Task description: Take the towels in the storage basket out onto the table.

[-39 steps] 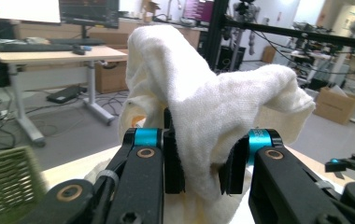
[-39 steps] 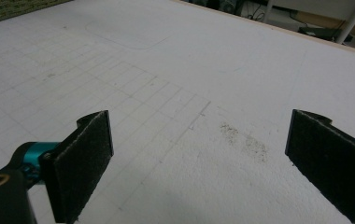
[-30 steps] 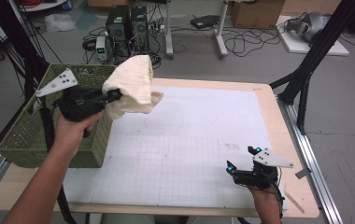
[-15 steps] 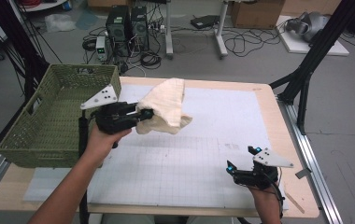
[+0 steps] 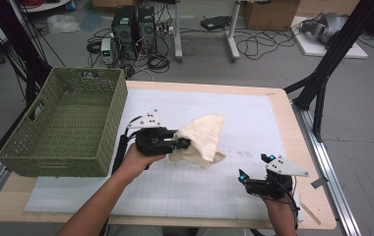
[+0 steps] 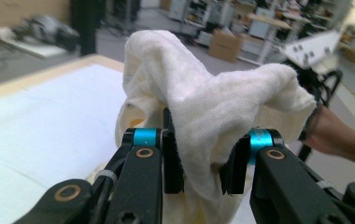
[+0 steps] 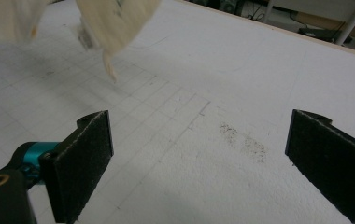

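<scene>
Both grippers [image 5: 182, 143] [image 5: 254, 172]: black bodies, blue-ringed jaw pivots, brass screws, grey three-cornered plate on top, black cable trailing. Forearms bare, sleeveless.

**Materials and finishes**

Towel [image 6: 213, 112]: cream terry cloth, nubbly, matt, clamped in the left gripper [image 6: 202, 163].
Jaw pads: black, felt-like, matt; collars beside them glossy blue metal.
Right gripper [image 7: 199, 158]: over a white matt gridded mat [image 7: 175, 186], scuffed between its jaws.
Basket [image 5: 67, 128]: green woven plastic.
</scene>
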Tool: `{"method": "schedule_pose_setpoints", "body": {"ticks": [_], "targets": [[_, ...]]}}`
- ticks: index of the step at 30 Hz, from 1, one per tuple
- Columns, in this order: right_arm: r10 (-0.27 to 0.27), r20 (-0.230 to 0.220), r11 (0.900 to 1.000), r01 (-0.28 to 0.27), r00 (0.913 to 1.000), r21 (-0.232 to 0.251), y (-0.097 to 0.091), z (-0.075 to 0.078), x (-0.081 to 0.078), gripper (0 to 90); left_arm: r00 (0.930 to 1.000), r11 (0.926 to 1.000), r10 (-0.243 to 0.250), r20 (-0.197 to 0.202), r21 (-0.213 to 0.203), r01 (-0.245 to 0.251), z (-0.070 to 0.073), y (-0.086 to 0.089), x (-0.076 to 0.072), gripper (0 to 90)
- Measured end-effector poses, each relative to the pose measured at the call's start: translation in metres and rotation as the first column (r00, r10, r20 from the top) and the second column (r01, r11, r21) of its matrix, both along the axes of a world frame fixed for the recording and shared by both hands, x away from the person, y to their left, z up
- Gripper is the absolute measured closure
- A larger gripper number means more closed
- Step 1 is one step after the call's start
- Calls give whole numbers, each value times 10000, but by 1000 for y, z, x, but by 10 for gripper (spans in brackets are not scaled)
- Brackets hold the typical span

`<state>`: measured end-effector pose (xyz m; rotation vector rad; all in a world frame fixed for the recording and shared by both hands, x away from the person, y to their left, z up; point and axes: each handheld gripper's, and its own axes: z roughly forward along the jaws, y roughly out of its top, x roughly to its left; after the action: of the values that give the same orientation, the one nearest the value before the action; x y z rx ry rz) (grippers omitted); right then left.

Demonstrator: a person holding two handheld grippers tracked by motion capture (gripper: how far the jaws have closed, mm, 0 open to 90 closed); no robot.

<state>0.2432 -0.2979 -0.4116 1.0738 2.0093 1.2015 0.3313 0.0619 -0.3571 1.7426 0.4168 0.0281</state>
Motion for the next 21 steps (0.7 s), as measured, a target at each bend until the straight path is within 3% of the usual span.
{"method": "schedule_pose_setpoints", "body": {"ticks": [6, 9, 12, 13, 14, 15, 16, 17, 18, 19, 21], "targets": [[19, -10, 10000, -19, 10000, -23, 0, 0, 0, 68, 9947, 9990, -286, -984, 324, 320, -31, -16, 8, 725], [13, -44, 10000, -13, 10000, -21, 0, -1, 0, 68, 9844, 9959, -148, -1753, 854, 302, -50, -18, 17, 686], [-19, -65, 10000, 19, 10000, -5, -1, -1, 1, 68, 9735, 9919, 642, -2196, 1210, -381, -65, -14, 27, 643], [-4, -56, 10000, 4, 10000, -4, -1, -1, 1, 68, 9673, 9863, 1178, -2246, 1398, -876, -69, -12, 29, 615], [-20, -57, 10000, 20, 10000, -19, -2, -1, 1, 68, 9559, 9730, 1871, -2265, 1763, -1487, -72, -8, 32, 511], [-20, -57, 10000, 20, 10000, -19, -2, -1, 1, 68, 9408, 9498, 2635, -2131, 2278, -2144, -73, -3, 35, 511], [-36, -69, 10000, 36, 10000, -11, -2, -1, 1, 68, 9240, 9201, 3338, -1868, 2778, -2762, -73, 1, 36, 487], [-34, -79, 10000, 34, 10000, -14, -2, -2, 1, 69, 9115, 8946, 3808, -1556, 3112, -3206, -73, 6, 38, 461], [-62, -85, 10000, 62, 9999, -21, -3, -2, 1, 68, 8958, 8741, 4230, -1367, 3220, -3636, -72, 12, 38, 429], [-42, -57, 10000, 42, 10000, -42, -3, -2, 1, 69, 8801, 8585, 4582, -1242, 3182, -4021, -71, 17, 38, 410], [-48, -79, 10000, 48, 10000, -45, -3, -3, 1, 69, 8569, 8325, 5060, -979, 3151, -4556, -69, 28, 38, 377]]}}
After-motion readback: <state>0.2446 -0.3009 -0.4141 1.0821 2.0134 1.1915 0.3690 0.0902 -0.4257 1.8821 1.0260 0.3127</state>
